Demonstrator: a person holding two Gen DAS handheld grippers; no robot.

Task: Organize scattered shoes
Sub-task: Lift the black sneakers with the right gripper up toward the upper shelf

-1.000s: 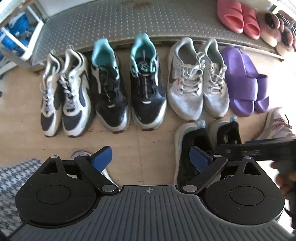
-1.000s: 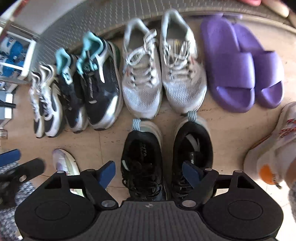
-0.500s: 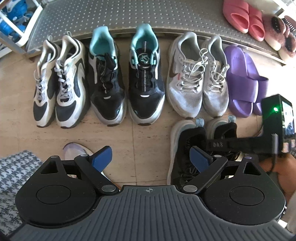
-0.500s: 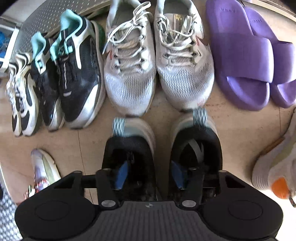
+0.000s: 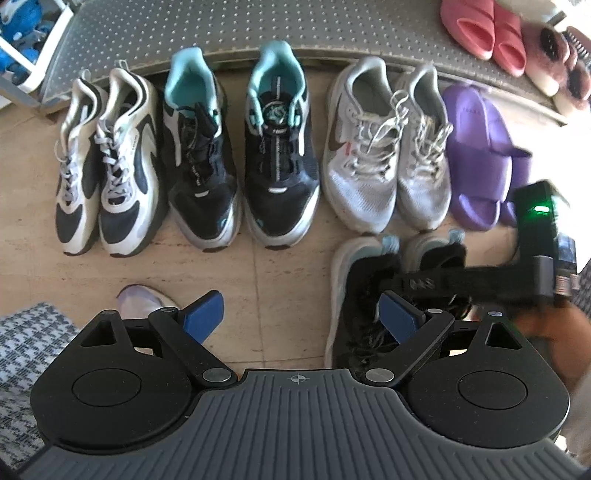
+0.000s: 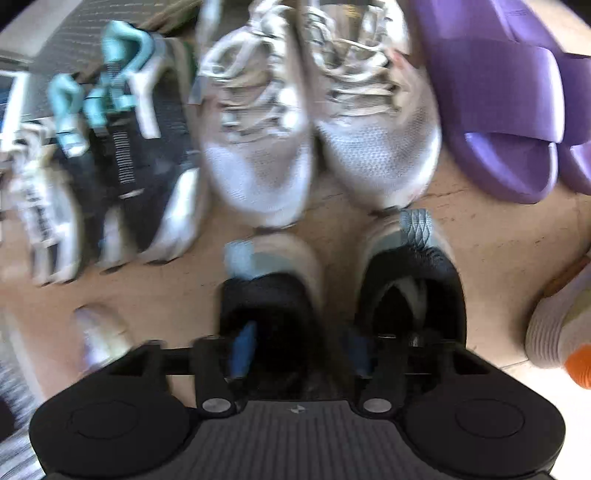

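Black sneakers (image 6: pixel 332 295) sit side by side on the floor (image 5: pixel 258 266), just in front of the neat row by the gray step (image 5: pixel 258 33). The right gripper (image 6: pixel 299 350) has one finger in each of these two shoes, jaws pulled in and pinching their inner sides together.

The row looks tidy: white and black sneakers (image 5: pixel 107 162), teal-lined sneakers (image 5: pixel 240 147), gray sneakers (image 5: pixel 384 147) and purple slides (image 5: pixel 480 155), all in pairs. Pink slides (image 5: pixel 484 33) rest up on the step.

The left gripper (image 5: pixel 299 317) hangs over bare floor, jaws wide apart and holding nothing.

Some shoes look loose: a pale shoe (image 5: pixel 140 299) near the checked mat (image 5: pixel 33 343), and a white shoe with orange (image 6: pixel 561 325) to the right. The gray sneakers' toes sit right ahead of the black pair, so they block the way.
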